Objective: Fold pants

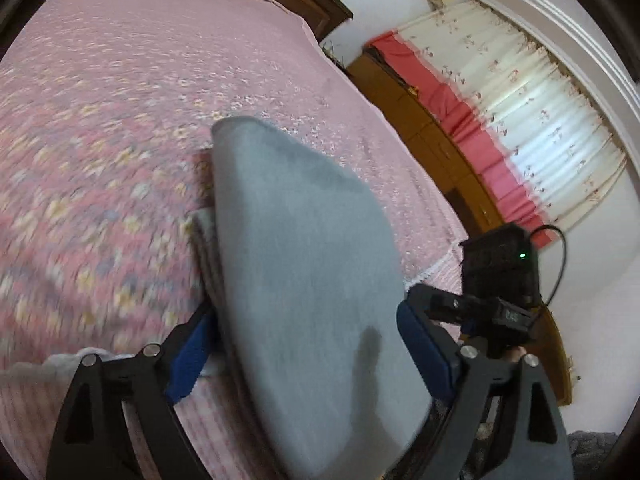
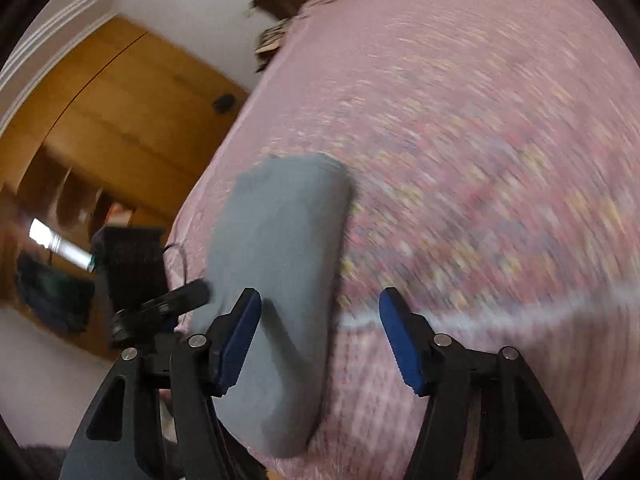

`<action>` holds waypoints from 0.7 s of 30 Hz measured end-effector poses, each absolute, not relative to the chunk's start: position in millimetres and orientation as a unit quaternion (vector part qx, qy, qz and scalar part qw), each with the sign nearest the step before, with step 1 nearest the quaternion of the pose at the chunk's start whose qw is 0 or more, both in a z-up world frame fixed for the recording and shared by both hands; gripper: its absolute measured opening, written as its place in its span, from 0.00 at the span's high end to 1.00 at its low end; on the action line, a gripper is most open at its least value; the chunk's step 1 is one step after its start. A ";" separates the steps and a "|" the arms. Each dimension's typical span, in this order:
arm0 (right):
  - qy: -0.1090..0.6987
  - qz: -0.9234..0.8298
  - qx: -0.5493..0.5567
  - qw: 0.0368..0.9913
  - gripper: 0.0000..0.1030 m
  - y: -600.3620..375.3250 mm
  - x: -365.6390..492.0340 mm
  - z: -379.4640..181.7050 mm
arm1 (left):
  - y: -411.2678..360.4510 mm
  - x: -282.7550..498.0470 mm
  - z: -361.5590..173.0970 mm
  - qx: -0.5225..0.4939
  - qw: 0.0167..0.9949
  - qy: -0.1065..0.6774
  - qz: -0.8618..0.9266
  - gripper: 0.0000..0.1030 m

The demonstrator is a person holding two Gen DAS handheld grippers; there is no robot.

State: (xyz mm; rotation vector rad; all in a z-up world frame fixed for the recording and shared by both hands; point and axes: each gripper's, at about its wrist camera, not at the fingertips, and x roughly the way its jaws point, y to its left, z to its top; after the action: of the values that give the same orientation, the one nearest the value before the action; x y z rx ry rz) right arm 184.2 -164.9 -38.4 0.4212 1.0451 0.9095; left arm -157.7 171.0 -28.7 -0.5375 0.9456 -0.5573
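Nearest the left wrist camera, the left gripper [image 1: 308, 354] is seen with its blue-padded jaws spread wide. The folded grey pants [image 1: 304, 264] lie between them, but the pads are not seen pressing on the cloth. In the right wrist view, the right gripper [image 2: 320, 340] is also held with its jaws apart. Its left pad lies just beside the near end of the pants [image 2: 276, 280], perhaps brushing it, and its right pad stands clear over the bedspread [image 2: 480, 160]. Nothing is gripped by either tool.

The pants are shown as a narrow, thick, layered bundle lying on the pink flowered bedspread [image 1: 120, 120], near its edge. Stacked layers can be made out along the bundle's left side in the left view. Much of both views is blurred.

Beyond the pants, a wooden wardrobe [image 2: 120, 120] is seen off the bed's edge, and past the far side of the bundle a white curtain with a red band [image 1: 520, 120] hangs at a window.

The fold is judged to be finished or nearly so, with the release step in hand. The next move would call for both tools to be drawn back clear of the pants without the layers being dragged, or for the bundle to be smoothed.
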 end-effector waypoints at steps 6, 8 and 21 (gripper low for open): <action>0.473 0.378 0.276 0.747 0.38 -147.0 195.3 -51.8 | 168.4 -133.8 -27.0 -0.247 0.817 0.446 -0.269 0.15; 0.435 0.350 0.294 0.776 0.38 -147.0 167.6 -54.4 | 171.3 -139.2 -27.5 -0.240 0.818 0.451 -0.263 0.23; 0.422 0.362 0.385 0.737 0.65 -183.7 131.9 -88.5 | 176.3 -153.6 -29.2 -0.286 0.800 0.455 -0.268 0.24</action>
State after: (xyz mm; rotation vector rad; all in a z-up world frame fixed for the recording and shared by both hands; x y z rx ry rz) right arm 131.9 -183.7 -88.5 0.8446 0.9278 0.7945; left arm -153.6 176.3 -29.2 -0.6124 0.9749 -0.5755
